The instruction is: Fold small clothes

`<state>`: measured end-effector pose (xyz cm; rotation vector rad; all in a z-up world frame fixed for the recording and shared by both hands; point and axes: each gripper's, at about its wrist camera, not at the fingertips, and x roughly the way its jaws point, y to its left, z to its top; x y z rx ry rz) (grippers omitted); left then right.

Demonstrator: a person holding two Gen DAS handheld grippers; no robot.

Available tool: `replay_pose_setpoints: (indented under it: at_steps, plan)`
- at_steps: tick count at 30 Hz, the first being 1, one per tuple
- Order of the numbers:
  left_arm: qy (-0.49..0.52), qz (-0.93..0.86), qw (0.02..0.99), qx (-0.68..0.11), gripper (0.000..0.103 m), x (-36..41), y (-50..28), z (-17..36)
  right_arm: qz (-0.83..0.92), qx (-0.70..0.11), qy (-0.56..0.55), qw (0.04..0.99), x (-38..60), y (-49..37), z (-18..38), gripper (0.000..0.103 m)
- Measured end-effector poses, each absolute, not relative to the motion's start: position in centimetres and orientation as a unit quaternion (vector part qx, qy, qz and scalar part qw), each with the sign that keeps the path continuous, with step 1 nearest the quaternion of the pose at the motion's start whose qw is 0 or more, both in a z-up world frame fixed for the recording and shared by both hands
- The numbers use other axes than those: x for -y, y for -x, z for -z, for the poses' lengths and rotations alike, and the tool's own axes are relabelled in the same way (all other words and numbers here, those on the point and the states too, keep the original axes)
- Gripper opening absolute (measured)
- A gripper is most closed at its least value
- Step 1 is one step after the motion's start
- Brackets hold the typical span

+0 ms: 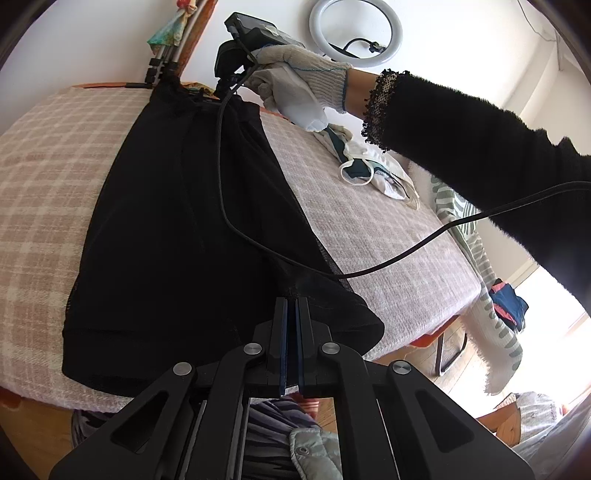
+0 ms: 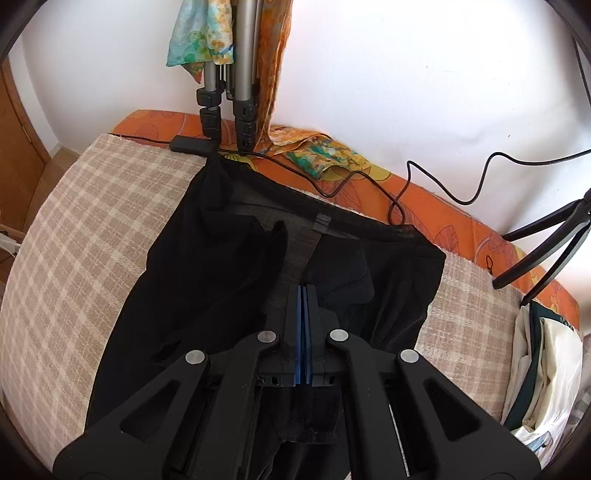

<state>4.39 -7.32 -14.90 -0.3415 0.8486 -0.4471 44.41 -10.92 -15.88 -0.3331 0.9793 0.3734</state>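
Observation:
A black garment (image 1: 177,229) lies spread lengthwise on the checked blanket (image 1: 44,177). My left gripper (image 1: 292,300) is shut on the garment's near hem, with a fold of black cloth pinched between the jaws. In the right wrist view the same black garment (image 2: 229,280) shows its waistband (image 2: 332,218) at the far side. My right gripper (image 2: 303,288) is shut on a fold of its cloth near the middle. In the left wrist view the gloved hand (image 1: 295,85) holds the right gripper over the garment's far end.
A white and dark green garment (image 1: 373,166) lies bunched on the blanket's right; it also shows in the right wrist view (image 2: 543,362). Tripod legs (image 2: 229,103), a ring light (image 1: 354,29), cables (image 2: 369,177) and patterned cloths (image 2: 325,155) stand along the wall. A cable (image 1: 332,273) crosses the garment.

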Motion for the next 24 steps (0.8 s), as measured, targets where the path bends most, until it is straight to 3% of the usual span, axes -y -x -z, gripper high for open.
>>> replay_pose_setpoints:
  at_steps: [2, 4, 6, 8, 17, 24]
  plan:
    - [0.167, 0.21, 0.872, -0.41, 0.002, 7.0, -4.4, 15.1, -0.191, -0.474, 0.153, 0.846, 10.2, -44.4, 16.4, 0.002]
    - [0.169, 0.209, 0.871, -0.411, 0.002, 6.6, -4.3, 15.1, -0.213, -0.492, 0.138, 0.833, 10.0, -44.3, 16.4, 0.013]
    - [0.168, 0.209, 0.871, -0.411, 0.002, 6.3, -4.3, 15.1, -0.224, -0.487, 0.134, 0.834, 10.3, -43.7, 15.6, 0.048]
    - [0.167, 0.211, 0.872, -0.41, 0.002, 6.1, -4.3, 15.0, -0.234, -0.47, 0.124, 0.842, 11.4, -42.6, 13.7, 0.058]
    - [0.174, 0.224, 0.869, -0.405, 0.002, 5.4, -4.4, 15.0, -0.265, -0.451, 0.047, 0.851, 21.7, -32.8, 6.4, 0.059]
    - [0.17, 0.229, 0.871, -0.399, 0.002, 4.8, -4.0, 15.0, -0.27, -0.465, 0.02, 0.843, 27.6, -17.5, 11.4, 0.058]
